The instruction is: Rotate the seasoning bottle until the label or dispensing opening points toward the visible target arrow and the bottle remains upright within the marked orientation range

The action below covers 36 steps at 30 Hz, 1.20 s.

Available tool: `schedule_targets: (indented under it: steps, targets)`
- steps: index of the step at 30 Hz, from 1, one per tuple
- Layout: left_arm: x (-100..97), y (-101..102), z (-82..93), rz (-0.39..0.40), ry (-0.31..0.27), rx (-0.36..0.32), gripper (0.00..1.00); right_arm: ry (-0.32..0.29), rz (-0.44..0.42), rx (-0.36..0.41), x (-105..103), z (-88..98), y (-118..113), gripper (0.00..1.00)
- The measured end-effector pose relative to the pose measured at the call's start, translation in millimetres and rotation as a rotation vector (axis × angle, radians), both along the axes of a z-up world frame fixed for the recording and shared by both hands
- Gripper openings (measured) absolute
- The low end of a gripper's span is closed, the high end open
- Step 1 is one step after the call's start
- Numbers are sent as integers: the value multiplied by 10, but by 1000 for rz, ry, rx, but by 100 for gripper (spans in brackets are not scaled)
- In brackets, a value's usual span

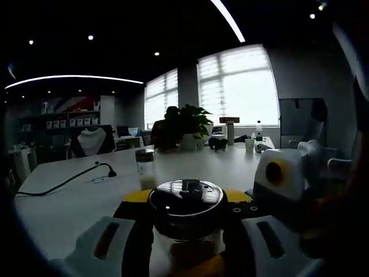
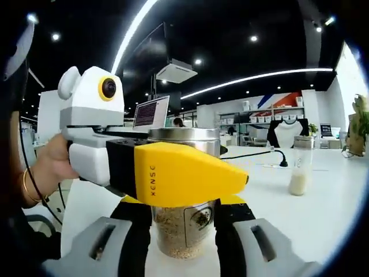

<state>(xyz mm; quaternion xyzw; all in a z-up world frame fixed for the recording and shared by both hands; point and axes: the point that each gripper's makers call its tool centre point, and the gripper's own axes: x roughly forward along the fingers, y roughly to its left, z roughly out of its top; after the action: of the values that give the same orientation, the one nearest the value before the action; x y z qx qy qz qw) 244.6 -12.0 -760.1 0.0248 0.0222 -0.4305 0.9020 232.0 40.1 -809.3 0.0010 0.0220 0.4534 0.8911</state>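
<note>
The seasoning bottle (image 2: 184,228) is clear glass with a chrome lid, a small label and pale grains inside. It stands upright on the white table (image 2: 334,213). My right gripper (image 2: 181,202) is shut on its lower body, a black finger pressed to each side. The left gripper (image 2: 190,173), held by a hand (image 2: 49,164), reaches in from the left, its yellow jaw lying across the glass just under the lid. In the left gripper view the bottle (image 1: 184,234) sits between my left gripper (image 1: 187,196), shut on it. The right gripper (image 1: 271,190) comes in from the right.
A second small shaker (image 1: 145,167) (image 2: 300,167) with white powder stands farther out on the table (image 1: 69,202). A black cable with a plug (image 1: 106,170) lies to its side. Potted plants (image 1: 184,124) stand at the table's far end. A laptop (image 2: 151,112) sits behind the bottle.
</note>
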Motion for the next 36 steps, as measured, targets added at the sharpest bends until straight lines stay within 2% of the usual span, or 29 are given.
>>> schedule_targets:
  steps: [2,10,22,27,32,36]
  targets:
    - [-2,11,5,-7,7,-9,47,23,48,36,-31,9,28,41]
    - [-20,41,50,-25,-7,-16,47,7,107,40,-48,54,67,41]
    - [-94,47,209,-92,-5,-114,47,-48,164,72,-110,215,97,42]
    - [-129,16,236,-119,-31,-98,47,-44,185,96,-123,243,110,42]
    - [-177,-9,213,-150,-42,-70,47,-40,195,76,-152,226,128,42]
    - [-194,-16,223,-160,-45,-74,47,-41,198,75,-161,234,123,42]
